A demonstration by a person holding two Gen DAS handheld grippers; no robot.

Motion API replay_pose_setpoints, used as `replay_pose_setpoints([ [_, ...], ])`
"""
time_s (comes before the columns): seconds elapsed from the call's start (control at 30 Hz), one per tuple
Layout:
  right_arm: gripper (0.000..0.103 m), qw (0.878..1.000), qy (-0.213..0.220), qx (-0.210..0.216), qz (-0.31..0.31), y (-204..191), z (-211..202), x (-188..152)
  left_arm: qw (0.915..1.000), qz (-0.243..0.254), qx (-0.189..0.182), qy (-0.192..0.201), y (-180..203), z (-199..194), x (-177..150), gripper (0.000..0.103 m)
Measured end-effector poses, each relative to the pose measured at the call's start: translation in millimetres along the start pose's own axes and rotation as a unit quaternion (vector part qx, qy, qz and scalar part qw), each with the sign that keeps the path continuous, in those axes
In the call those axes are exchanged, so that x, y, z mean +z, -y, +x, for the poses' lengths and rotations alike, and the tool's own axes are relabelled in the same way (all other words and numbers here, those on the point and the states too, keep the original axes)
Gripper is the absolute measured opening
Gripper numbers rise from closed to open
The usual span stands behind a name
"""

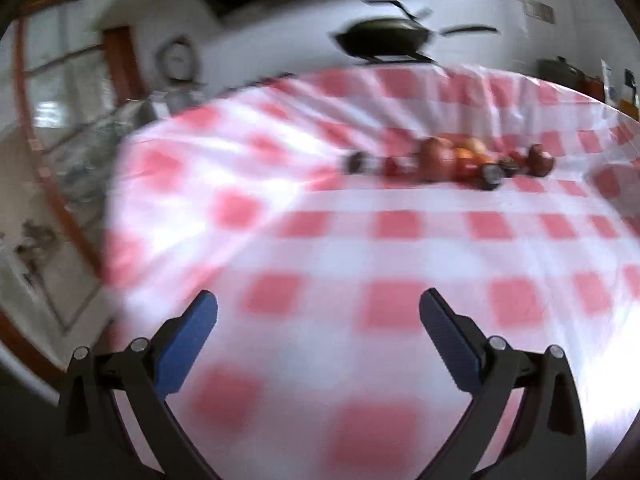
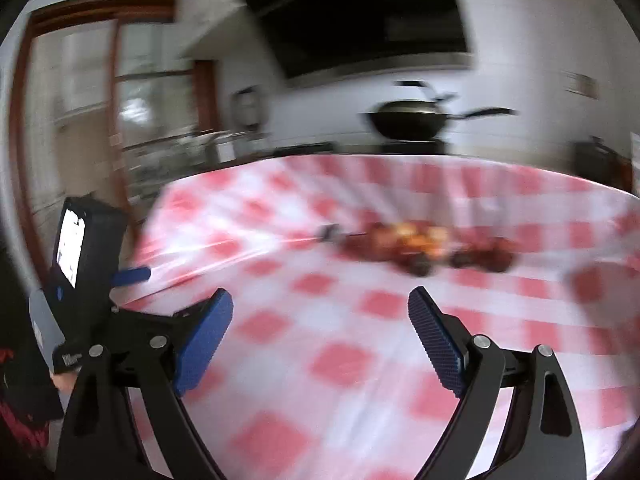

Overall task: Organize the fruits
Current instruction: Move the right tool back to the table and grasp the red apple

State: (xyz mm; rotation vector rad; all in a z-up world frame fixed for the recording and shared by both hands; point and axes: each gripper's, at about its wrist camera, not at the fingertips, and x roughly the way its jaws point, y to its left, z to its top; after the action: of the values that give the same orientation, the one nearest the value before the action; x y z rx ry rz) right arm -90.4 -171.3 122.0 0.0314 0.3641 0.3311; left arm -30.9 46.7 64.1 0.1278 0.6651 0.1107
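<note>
A blurred cluster of fruits (image 1: 452, 162) lies far back on the red-and-white checked tablecloth (image 1: 320, 248): red-brown round ones, an orange one and small dark ones. The same fruits (image 2: 420, 246) show in the right wrist view. My left gripper (image 1: 318, 308) hovers over the near part of the cloth, well short of the fruit, its blue pads (image 1: 188, 344) wide apart and nothing between them. My right gripper (image 2: 320, 304) also stands open and empty over the cloth. The left gripper's body (image 2: 86, 264) appears at the left edge of the right wrist view.
A dark wok (image 1: 384, 38) sits on a stove behind the table, seen again as the wok (image 2: 408, 120). A black range hood (image 2: 360, 20) hangs above. Wood-framed windows (image 2: 80, 100) and a cluttered counter lie left. The table's left edge (image 1: 116, 220) drops away.
</note>
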Motion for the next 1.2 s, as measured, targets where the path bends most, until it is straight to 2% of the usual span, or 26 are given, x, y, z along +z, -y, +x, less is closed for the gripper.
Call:
replay_pose_setpoints([
  [0.07, 0.087, 0.999, -0.016, -0.040, 0.018, 42.1, 27.6, 6.1, 0.9989, -0.023, -0.034, -0.023, 24.9, 31.5, 11.9, 0.101],
  [0.2, 0.087, 0.989, -0.078, -0.095, 0.081, 127.2, 75.3, 3.8, 0.9937, -0.077, -0.068, -0.045, 66.5, 93.9, 48.9, 0.101],
  [0.33, 0.087, 0.978, -0.102, -0.124, 0.134, 165.3, 107.6, -3.0, 0.9855, -0.142, -0.079, -0.048, 81.7, 129.5, 70.9, 0.101],
  [0.5, 0.087, 0.972, -0.128, -0.128, 0.147, 179.3, 139.1, -11.6, 0.9724, -0.206, -0.105, -0.029, 74.0, 144.0, 81.2, 0.101],
  [0.53, 0.083, 0.972, -0.134, -0.125, 0.149, 180.4, 142.2, -10.2, 0.9702, -0.216, -0.109, -0.018, 71.2, 145.1, 82.7, 0.101],
  [0.67, 0.077, 0.968, -0.138, -0.130, 0.164, 185.2, 157.8, -5.7, 0.9663, -0.227, -0.121, -0.006, 64.4, 146.5, 77.3, 0.101],
  [0.77, 0.076, 0.958, -0.155, -0.139, 0.195, 195.7, 181.2, -4.6, 0.9624, -0.237, -0.132, -0.002, 56.3, 145.1, 73.9, 0.101],
  [0.83, 0.076, 0.950, -0.161, -0.153, 0.217, 203.7, 200.4, -1.3, 0.9601, -0.239, -0.144, -0.013, 54.7, 149.8, 73.2, 0.101],
  [1.03, 0.076, 0.948, -0.156, -0.175, 0.217, 201.8, 233.9, 11.2, 0.9592, -0.238, -0.151, -0.024, 54.7, 152.3, 72.3, 0.101],
  [1.2, 0.073, 0.939, -0.165, -0.205, 0.221, 203.4, 253.5, 15.0, 0.9623, -0.225, -0.150, -0.024, 59.0, 151.5, 72.6, 0.101],
])
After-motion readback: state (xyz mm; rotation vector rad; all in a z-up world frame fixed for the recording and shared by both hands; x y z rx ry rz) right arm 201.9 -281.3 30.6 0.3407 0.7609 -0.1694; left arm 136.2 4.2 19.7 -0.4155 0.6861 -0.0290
